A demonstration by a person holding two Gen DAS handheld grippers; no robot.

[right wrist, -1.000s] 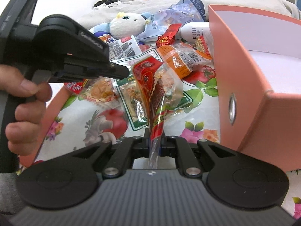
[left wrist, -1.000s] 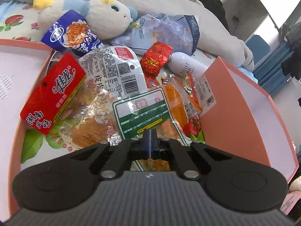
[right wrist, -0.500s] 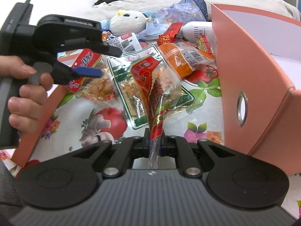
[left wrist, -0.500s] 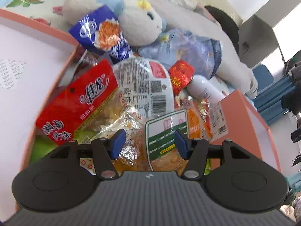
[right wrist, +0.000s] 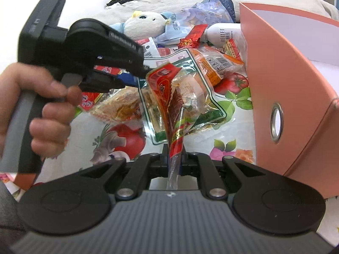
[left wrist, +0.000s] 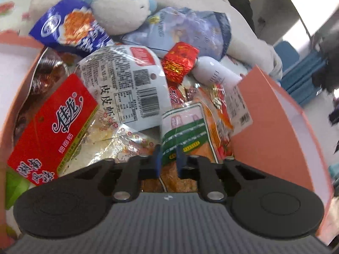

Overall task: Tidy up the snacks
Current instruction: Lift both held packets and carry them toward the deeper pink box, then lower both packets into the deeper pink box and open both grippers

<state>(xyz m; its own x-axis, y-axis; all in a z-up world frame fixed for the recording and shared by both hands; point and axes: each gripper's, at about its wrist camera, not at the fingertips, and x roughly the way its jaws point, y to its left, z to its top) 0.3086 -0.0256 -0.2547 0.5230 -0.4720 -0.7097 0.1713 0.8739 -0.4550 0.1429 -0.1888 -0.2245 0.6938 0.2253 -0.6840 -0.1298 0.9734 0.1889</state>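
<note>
A pile of snack packets lies on a floral sheet between two pink boxes. My left gripper [left wrist: 169, 158] has its fingers narrowly apart around the near edge of a green-and-white packet [left wrist: 184, 131]; I cannot tell if they pinch it. It also shows in the right wrist view [right wrist: 133, 78], over the same packet [right wrist: 182, 63]. My right gripper [right wrist: 172, 158] is shut on the tail of a red-and-clear snack packet [right wrist: 171, 97], held upright above the sheet. A red packet [left wrist: 53, 127], a white barcode packet [left wrist: 127, 84] and a blue packet [left wrist: 70, 29] lie further left.
A pink box [right wrist: 286, 89] with a metal ring hole stands at the right, and shows in the left wrist view [left wrist: 271, 131]. Another pink box wall [left wrist: 12, 80] is on the left. A plush toy [left wrist: 120, 6], a white bottle [left wrist: 216, 74] and a pale blue bag [left wrist: 190, 31] lie behind.
My left gripper opened wide half a second ago, moved forward, and has now narrowed around the green-and-white packet's edge. My right gripper has kept its hold on the red packet.
</note>
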